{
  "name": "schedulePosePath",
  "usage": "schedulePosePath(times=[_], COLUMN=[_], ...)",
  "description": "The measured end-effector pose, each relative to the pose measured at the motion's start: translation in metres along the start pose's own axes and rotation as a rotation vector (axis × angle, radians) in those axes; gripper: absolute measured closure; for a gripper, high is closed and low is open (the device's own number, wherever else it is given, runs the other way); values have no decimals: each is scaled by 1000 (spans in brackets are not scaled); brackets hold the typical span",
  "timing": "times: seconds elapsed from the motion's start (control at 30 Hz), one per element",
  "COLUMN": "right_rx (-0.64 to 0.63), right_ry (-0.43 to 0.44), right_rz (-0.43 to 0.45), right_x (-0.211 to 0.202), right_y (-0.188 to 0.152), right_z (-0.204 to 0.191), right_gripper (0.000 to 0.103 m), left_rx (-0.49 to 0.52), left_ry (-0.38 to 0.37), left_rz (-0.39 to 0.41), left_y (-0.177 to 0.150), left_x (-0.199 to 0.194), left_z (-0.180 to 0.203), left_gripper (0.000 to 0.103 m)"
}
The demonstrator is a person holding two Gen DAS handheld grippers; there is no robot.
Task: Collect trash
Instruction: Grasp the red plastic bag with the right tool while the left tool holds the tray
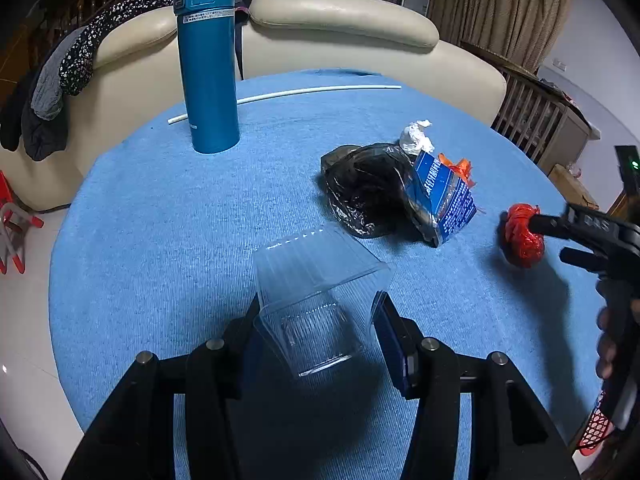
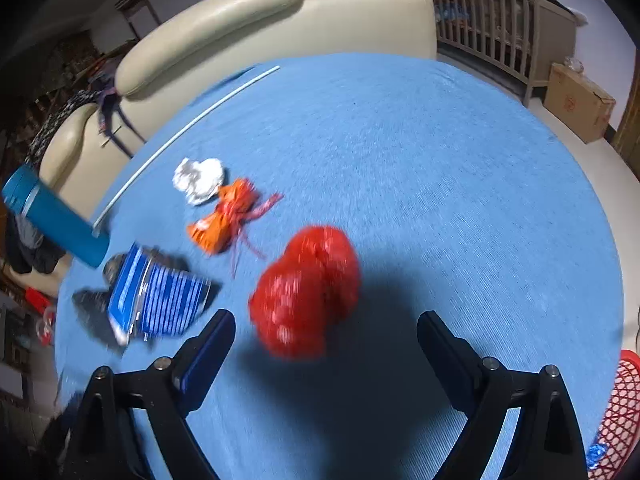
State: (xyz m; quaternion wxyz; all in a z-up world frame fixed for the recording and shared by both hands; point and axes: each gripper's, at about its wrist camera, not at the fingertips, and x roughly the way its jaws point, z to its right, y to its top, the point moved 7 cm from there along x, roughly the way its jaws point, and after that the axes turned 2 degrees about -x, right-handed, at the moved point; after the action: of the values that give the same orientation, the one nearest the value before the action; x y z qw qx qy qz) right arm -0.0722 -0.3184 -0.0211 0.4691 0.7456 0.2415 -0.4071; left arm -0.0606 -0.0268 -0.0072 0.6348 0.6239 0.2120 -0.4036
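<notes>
left gripper: fingers clamped | right gripper: fingers spread wide, tilted down

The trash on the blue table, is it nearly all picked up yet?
Not yet. Nothing looks binned so far. The left gripper holds a clear plastic box. The right gripper is open near the red bag. The black bag, blue wrapper, orange scrap and white tissue still lie there.

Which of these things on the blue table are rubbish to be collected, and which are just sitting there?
Rubbish: clear plastic box, red bag ball, black bag, blue wrapper, orange wrapper, white tissue.

Just there: blue flask, white rod, red basket.
</notes>
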Motion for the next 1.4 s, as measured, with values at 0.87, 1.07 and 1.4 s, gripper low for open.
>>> schedulePosePath(times=[0.87,1.07,1.4], right_rx=[-95,-88,-74], right_ry=[59,70,84], right_rz=[72,95,122], right_x=[-51,-76,-105], right_y=[-37,-57,-83], right_z=[0,11,29], right_gripper=[51,51,51], left_rx=[70,102,151], left_ry=[-53,-70,-87], left_rz=[14,10,24], left_y=[-12,-21,-33], left_x=[-26,-35,-56], left_z=[53,73,101], left_gripper=[49,49,49])
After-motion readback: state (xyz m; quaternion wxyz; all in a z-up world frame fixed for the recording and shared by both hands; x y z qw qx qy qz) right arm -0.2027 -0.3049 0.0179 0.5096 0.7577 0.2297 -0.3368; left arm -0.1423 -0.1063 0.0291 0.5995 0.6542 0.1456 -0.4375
